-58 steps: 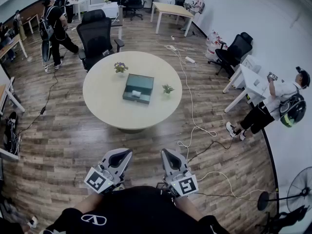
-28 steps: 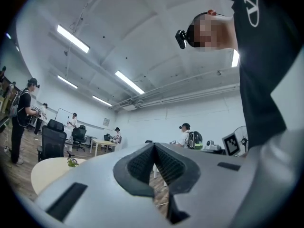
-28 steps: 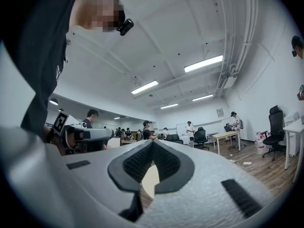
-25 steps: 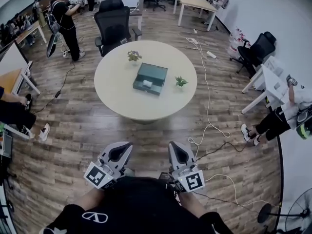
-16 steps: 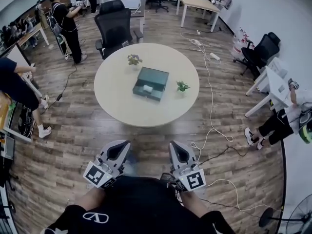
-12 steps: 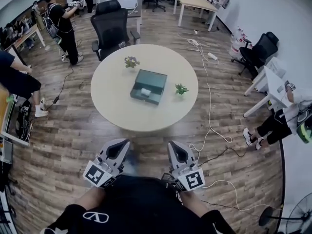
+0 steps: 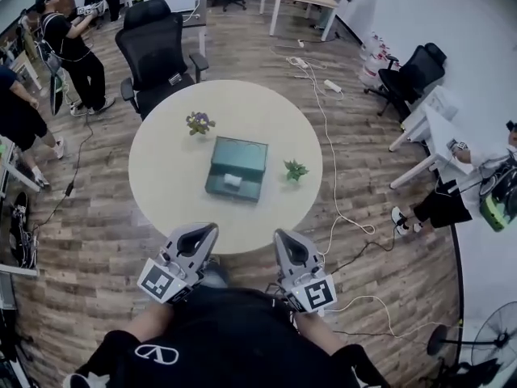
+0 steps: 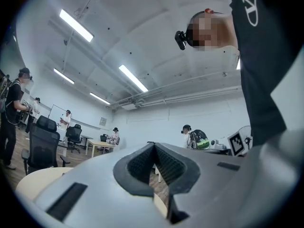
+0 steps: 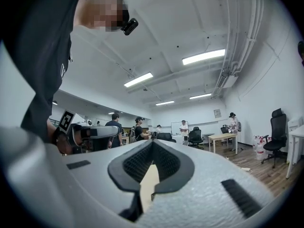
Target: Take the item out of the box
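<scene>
Showing box (image 7: 240, 157) on table (image 7: 166, 176) only overhead, left gripper (image 7: 208, 231), right gripper (image 7: 280, 237) both closed, empty

Near edge of table (image 7: 170, 186) bare at frame centre, straight run to box (image 7: 238, 158). Small plant (image 7: 295, 170) just right of it, flower pot (image 7: 199, 122) upper left.

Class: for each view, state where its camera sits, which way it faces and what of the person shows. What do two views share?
Head view: on the person's head, facing steeply down at round table, box, left gripper, right gripper, dark torso.
Left gripper view: on the left gripper, facing level along its shut jaws; torso at right.
Right gripper view: likewise on the right gripper; torso at left.
Shared: each gripper view shows the other gripper.
</scene>
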Action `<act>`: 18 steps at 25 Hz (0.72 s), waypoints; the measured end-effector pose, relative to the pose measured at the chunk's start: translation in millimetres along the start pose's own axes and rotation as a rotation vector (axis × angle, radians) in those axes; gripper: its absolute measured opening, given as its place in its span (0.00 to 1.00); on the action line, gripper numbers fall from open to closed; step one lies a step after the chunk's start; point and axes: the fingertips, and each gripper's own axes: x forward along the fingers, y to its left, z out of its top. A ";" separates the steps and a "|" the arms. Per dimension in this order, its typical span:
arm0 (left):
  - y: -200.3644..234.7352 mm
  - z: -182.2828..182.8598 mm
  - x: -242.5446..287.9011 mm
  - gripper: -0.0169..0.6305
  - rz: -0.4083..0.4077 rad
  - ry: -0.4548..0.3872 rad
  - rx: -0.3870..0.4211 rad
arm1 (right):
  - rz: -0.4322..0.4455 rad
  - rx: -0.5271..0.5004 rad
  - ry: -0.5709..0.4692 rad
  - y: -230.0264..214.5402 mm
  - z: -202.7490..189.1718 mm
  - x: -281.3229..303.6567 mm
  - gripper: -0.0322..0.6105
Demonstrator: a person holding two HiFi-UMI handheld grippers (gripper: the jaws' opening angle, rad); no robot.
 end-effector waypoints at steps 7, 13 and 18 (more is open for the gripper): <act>125.5 7.2 49.2 0.03 -0.060 -0.015 -0.018 | -0.043 -0.031 0.035 -33.1 -11.8 124.7 0.06; 185.6 1.4 76.9 0.03 -0.097 -0.006 -0.057 | -0.068 -0.045 0.058 -52.7 -19.4 193.9 0.06; 205.1 -5.1 91.9 0.03 -0.096 0.001 -0.079 | -0.056 -0.046 0.069 -60.3 -26.1 221.2 0.06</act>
